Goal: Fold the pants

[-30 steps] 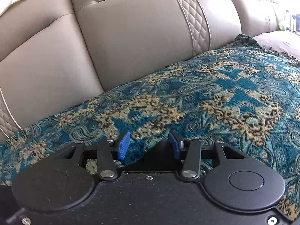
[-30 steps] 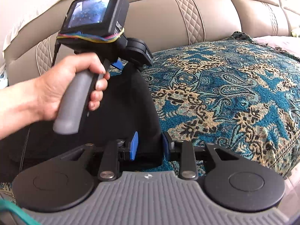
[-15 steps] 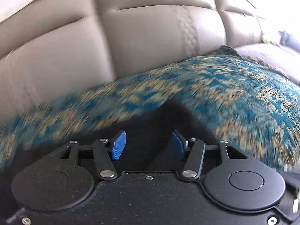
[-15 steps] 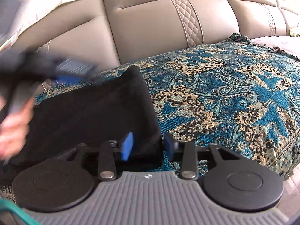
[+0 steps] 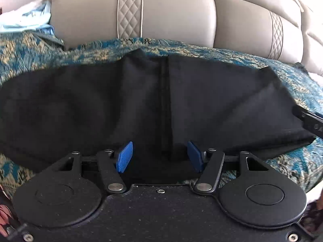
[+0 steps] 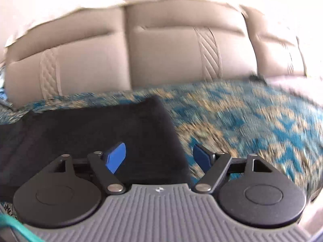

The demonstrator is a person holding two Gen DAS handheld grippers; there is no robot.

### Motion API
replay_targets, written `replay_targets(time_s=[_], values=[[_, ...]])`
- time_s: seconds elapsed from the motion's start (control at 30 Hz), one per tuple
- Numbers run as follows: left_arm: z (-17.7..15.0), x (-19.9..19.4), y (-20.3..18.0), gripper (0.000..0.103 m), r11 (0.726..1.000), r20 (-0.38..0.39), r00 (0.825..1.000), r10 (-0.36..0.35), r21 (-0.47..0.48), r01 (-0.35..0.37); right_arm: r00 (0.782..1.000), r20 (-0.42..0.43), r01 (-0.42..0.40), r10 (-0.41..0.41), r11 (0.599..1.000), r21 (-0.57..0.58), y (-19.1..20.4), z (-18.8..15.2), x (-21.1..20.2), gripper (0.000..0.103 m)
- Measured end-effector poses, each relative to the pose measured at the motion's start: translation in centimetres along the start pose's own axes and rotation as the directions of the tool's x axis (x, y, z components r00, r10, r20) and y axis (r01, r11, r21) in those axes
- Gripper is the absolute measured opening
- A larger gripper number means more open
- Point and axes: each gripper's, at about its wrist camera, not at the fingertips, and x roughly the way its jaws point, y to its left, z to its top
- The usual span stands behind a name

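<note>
Pants (image 5: 141,100), matte black, lie flat on paisley woven throw (image 5: 30,48).

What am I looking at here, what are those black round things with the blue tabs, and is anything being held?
These are two hand-held grippers, one in each of a person's hands, each with a wide-angle camera looking forward along its two fingers. The black discs and arms at the bottom of each picture are the gripper's own body; the blue tabs are its finger pads.

One picture is from the left gripper, the other from the right gripper. Both stand open, their pads wide apart, and neither holds anything.

In front of them a pair of black fabric pants lies spread on a teal and gold patterned throw covering a beige leather sofa. The right view, blurred by motion, shows one end of the pants under that gripper. At the right edge of the left view, a dark part of the other gripper shows.
</note>
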Motion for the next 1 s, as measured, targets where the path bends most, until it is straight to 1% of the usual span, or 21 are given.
replay_targets(time_s=[0.07, 0.13, 0.2, 0.27, 0.33, 0.4, 0.5, 0.57, 0.63, 0.67, 0.73, 0.77, 0.87, 0.97, 1.0], values=[[0.0, -0.2, 0.4, 0.059, 1.0, 0.0, 1.0, -0.013, -0.001, 0.013, 0.998, 0.053, -0.018, 0.022, 0.996, -0.086, 1.8, -0.2, -0.6, 0.089], [-0.1, -0.3, 0.7, 0.059, 1.0, 0.004, 1.0, -0.026, -0.006, 0.026, 0.995, 0.078, -0.042, 0.057, 0.981, -0.187, 3.7, -0.7, -0.9, 0.09], [0.2, -0.1, 1.0, 0.057, 0.998, -0.002, 0.999, -0.048, -0.027, 0.048, 0.993, 0.069, -0.071, 0.093, 0.959, -0.273, 5.6, -1.2, -1.0, 0.09], [0.4, 0.1, 1.3, 0.056, 0.995, -0.011, 0.997, -0.081, -0.062, 0.08, 0.99, 0.056, -0.102, 0.127, 0.937, -0.335, 7.0, -1.9, -1.0, 0.09], [0.8, 0.3, 1.5, 0.056, 0.989, -0.014, 0.993, -0.119, -0.085, 0.118, 0.987, 0.043, -0.127, 0.154, 0.918, -0.375, 8.0, -2.3, -1.0, 0.09], [1.1, 0.7, 1.1, 0.056, 0.988, -0.023, 0.99, -0.14, -0.072, 0.138, 0.986, 0.031, -0.137, 0.162, 0.908, -0.395, 8.8, -2.7, -0.9, 0.09], [1.2, 1.6, 0.8, 0.055, 0.992, -0.018, 0.994, -0.108, -0.065, 0.107, 0.985, 0.004, -0.154, 0.17, 0.904, -0.399, 9.3, -3.1, -1.0, 0.09], [1.5, 1.8, 0.6, 0.053, 0.993, -0.01, 0.995, -0.099, -0.059, 0.099, 0.986, 0.0, -0.156, 0.169, 0.907, -0.391, 9.3, -3.2, -1.2, 0.09], [1.6, 1.9, 0.2, 0.037, 0.996, -0.012, 0.996, -0.085, -0.038, 0.085, 0.985, -0.013, -0.164, 0.171, 0.917, -0.365, 9.1, -3.2, -1.4, 0.09], [1.7, 1.9, 0.0, 0.026, 0.996, -0.016, 0.996, -0.086, -0.027, 0.085, 0.985, -0.021, -0.17, 0.173, 0.922, -0.347, 9.0, -3.2, -1.4, 0.09], [1.6, 1.5, 0.0, 0.018, 0.996, -0.011, 0.996, -0.085, -0.043, 0.084, 0.982, -0.04, -0.189, 0.186, 0.933, -0.306, 8.5, -3.1, -1.2, 0.09], [1.6, 1.2, 0.0, 0.011, 0.996, 0.0, 0.997, -0.073, -0.05, 0.073, 0.98, -0.047, -0.201, 0.196, 0.937, -0.286, 8.4, -3.0, -1.1, 0.09], [1.5, 0.2, 0.7, 0.009, 0.996, 0.016, 0.998, -0.055, -0.065, 0.056, 0.974, -0.053, -0.228, 0.222, 0.942, -0.245, 8.0, -2.8, -0.9, 0.09], [0.8, 0.6, 1.6, 0.009, 0.998, -0.022, 1.0, -0.008, -0.067, 0.007, 0.968, -0.038, -0.25, 0.248, 0.944, -0.213, 7.7, -2.6, -1.2, 0.09], [0.5, 0.9, 2.0, 0.01, 0.997, -0.033, 0.999, -0.004, -0.073, 0.001, 0.967, -0.035, -0.256, 0.254, 0.945, -0.202, 7.6, -2.5, -1.2, 0.09]])
